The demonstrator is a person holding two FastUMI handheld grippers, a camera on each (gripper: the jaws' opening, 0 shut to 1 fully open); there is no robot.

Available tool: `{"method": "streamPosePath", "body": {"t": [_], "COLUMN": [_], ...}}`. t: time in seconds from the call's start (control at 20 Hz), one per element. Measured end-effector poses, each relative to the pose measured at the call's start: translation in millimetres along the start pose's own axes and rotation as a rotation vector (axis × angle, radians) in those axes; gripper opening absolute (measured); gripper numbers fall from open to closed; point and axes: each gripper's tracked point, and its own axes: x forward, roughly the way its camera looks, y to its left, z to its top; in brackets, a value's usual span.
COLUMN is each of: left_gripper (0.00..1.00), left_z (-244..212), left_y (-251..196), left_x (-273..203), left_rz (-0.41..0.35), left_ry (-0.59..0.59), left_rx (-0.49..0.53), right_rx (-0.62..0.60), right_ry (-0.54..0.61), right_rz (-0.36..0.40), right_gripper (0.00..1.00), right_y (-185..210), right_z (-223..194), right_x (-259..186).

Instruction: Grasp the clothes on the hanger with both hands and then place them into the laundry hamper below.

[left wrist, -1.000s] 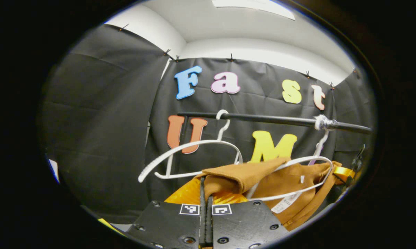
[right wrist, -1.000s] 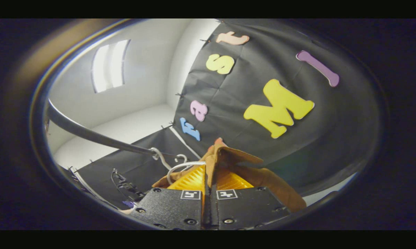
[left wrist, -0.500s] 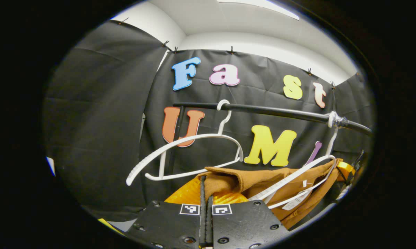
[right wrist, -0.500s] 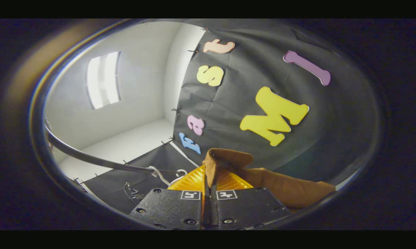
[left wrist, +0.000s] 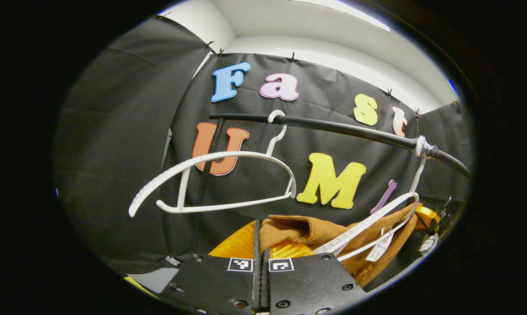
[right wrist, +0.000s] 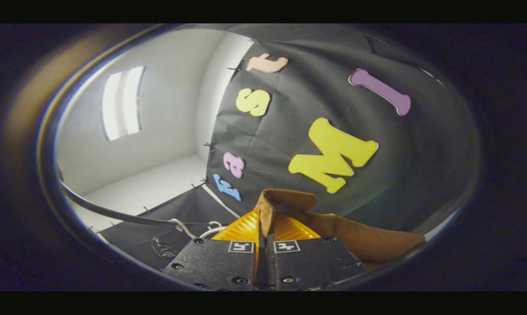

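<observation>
Left gripper [left wrist: 260, 238] sits at bottom of left gripper view, fingers pressed together w/ a fold of the brown garment [left wrist: 333, 234] pinched between them. Cloth runs from the tips off to the right, draped over a white hanger [left wrist: 379, 221] that's tilted, its low end toward the gripper. That hanger's hook goes up to a taped spot on the black rail [left wrist: 346, 130]. A second white hanger [left wrist: 211, 179], bare, hangs from the rail further left, just above and left of the garment; can't tell if they touch. White tag [left wrist: 379, 250] dangles near the cloth's right part.

Right gripper [right wrist: 263, 229] at bottom of right gripper view, fingers also closed on a brown fold that sticks up past the tips [right wrist: 285, 203]; more cloth trails to lower right. Rail [right wrist: 114, 213] curves along lower left. Ceiling light [right wrist: 121, 103] upper left.
</observation>
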Motion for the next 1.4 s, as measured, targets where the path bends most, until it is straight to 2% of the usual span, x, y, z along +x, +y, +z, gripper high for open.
{"method": "streamPosePath", "body": {"t": [0.05, 0.15, 0.3, 0.5, 0.7, 0.75, 0.8, 0.95, 1.15, 1.2, 1.25, 1.4], "left_gripper": [0.05, 0.05, 0.05, 0.05, 0.05, 0.0, 0.05, 0.05, 0.05, 0.0, 0.05, 0.05], "left_z": [2, 1, -9, -25, -42, -47, -54, -70, -80, -78, -77, -72], "left_y": [0, -1, 0, 16, 35, 39, 44, 49, 53, 52, 47, 28], "left_x": [2, 3, 4, -5, -10, -14, -22, -30, -51, -53, -54, -64], "left_rz": [-0.005, -0.014, -0.022, 0.002, 0.049, 0.059, 0.07, 0.09, 0.098, 0.1, 0.093, 0.055], "left_ry": [-0.002, -0.003, 0.016, 0.027, 0.049, 0.058, 0.066, 0.094, 0.114, 0.116, 0.117, 0.113], "left_rx": [0.004, 0.003, -0.017, -0.042, -0.054, -0.057, -0.061, -0.054, -0.048, -0.049, -0.053, -0.037], "right_rx": [0.004, 0.023, 0.04, 0.031, 0.027, 0.037, 0.048, 0.05, 0.06, 0.07, 0.076, 0.055], "right_ry": [0.002, 0.012, 0.074, 0.123, 0.176, 0.189, 0.202, 0.232, 0.258, 0.26, 0.266, 0.298], "right_rz": [-0.008, -0.032, -0.132, -0.122, -0.141, -0.154, -0.163, -0.184, -0.165, -0.158, -0.149, -0.114], "right_gripper": [0.03, 0.02, 0.03, 0.03, 0.03, 0.03, 0.03, 0.04, 0.04, 0.04, 0.04, 0.04], "right_y": [-7, -17, -49, -46, -55, -59, -62, -67, -53, -46, -39, -8], "right_z": [-2, -5, -25, -39, -72, -82, -89, -105, -121, -124, -129, -149], "right_x": [2, 3, 3, 1, -9, -12, -17, -30, -43, -44, -46, -51]}}
